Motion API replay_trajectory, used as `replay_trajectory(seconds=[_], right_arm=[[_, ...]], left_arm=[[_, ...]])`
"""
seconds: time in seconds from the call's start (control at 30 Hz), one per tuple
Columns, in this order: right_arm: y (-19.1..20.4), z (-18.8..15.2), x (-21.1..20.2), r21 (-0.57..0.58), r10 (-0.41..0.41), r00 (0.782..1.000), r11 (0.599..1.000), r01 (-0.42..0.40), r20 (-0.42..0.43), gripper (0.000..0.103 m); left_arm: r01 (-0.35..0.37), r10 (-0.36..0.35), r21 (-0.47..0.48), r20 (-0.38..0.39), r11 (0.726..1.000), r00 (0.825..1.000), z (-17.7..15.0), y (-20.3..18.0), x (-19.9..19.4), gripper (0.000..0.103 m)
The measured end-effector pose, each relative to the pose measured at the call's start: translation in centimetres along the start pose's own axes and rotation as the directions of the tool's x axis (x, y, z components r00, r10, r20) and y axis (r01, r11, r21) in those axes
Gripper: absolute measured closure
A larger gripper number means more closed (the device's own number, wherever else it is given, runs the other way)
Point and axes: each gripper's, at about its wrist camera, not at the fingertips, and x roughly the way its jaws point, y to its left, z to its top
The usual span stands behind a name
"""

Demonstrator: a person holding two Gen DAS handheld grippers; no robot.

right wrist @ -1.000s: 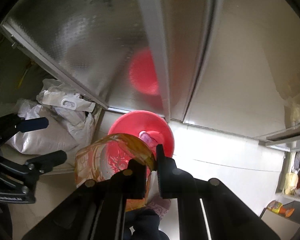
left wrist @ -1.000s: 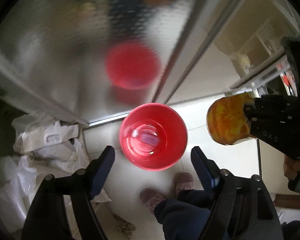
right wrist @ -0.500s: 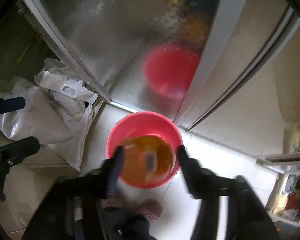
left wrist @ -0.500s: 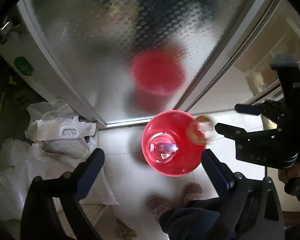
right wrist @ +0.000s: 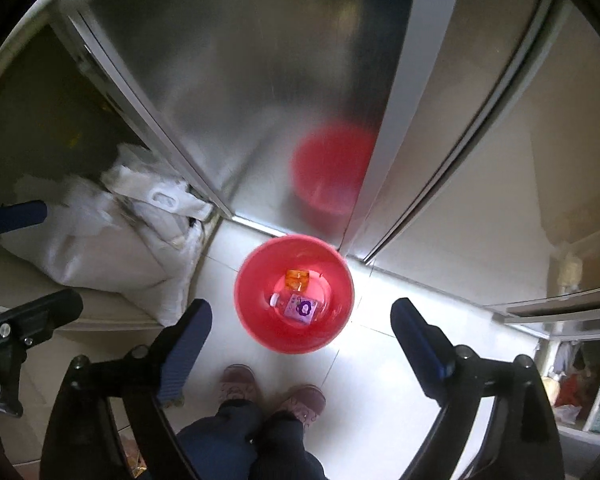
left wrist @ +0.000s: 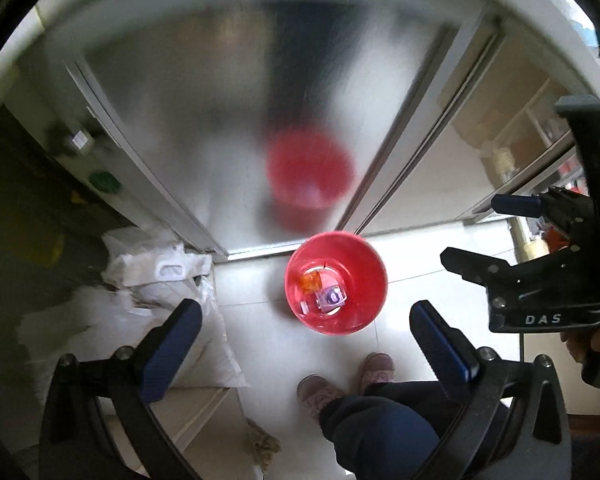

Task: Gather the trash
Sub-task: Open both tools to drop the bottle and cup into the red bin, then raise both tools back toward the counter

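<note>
A red bucket [left wrist: 366,268] [right wrist: 256,312] stands on the white tiled floor, straight below both grippers. Inside it lie a crumpled orange wrapper [left wrist: 310,282] [right wrist: 297,278] and a small purple carton [left wrist: 331,299] [right wrist: 302,309]. My left gripper [left wrist: 304,308] hangs high above the bucket, open and empty. My right gripper [right wrist: 300,307] also points down at the bucket. Its jaws are opening with nothing between them. Each gripper shows in the other's view: the right gripper [left wrist: 472,230] at the right edge, the left gripper [right wrist: 56,256] at the left edge.
Frosted metal sliding doors [left wrist: 260,100] rise right behind the bucket and reflect it. White sacks [left wrist: 140,280] [right wrist: 112,232] are piled left of it. The person's slippered feet [left wrist: 320,394] stand just in front. Shelves with clutter [right wrist: 572,392] sit far right.
The right gripper opened and the orange wrapper fell from it into the bucket. Both grippers rose away from the bucket, and the left jaws spread wider.
</note>
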Motion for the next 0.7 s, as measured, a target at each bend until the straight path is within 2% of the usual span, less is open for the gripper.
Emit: replay_trajectory(seconds=[0.13, 0.2, 0.43, 0.57, 0.7], right_arm=[[0.0, 1.4, -7.0, -0.004, 0.009, 0.999, 1.000, -0.009, 0.033, 0.001], [0.0, 2.1, -10.4, -0.012, 0.007, 0.998, 1.000, -0.006, 0.064, 0.000], [-0.5, 4.0, -21.5, -0.061, 0.033, 0.988, 0.998, -0.024, 0.148, 0.000], [-0.9, 4.6, -25.7, -0.070, 0.053, 0.981, 0.997, -0.040, 0.185, 0.000], [-0.9, 5.3, -28.9, -0.082, 0.066, 0.967, 0.996, -0.046, 0.248, 0.000]], left_arm=[[-0.017, 0.017, -0.007, 0.032, 1.000, 0.999, 2.0, -0.5, -6.4, 0.000], [-0.025, 0.026, -0.008, 0.057, 1.000, 0.998, 3.0, -1.0, -9.9, 0.000], [-0.046, 0.049, -0.030, 0.104, 0.999, 0.993, 5.3, -2.1, -18.1, 0.000], [-0.068, 0.074, -0.055, 0.123, 0.996, 0.990, 6.3, -2.8, -21.8, 0.000], [-0.056, 0.068, -0.093, 0.134, 0.994, 0.989, 6.9, -2.4, -24.1, 0.000]])
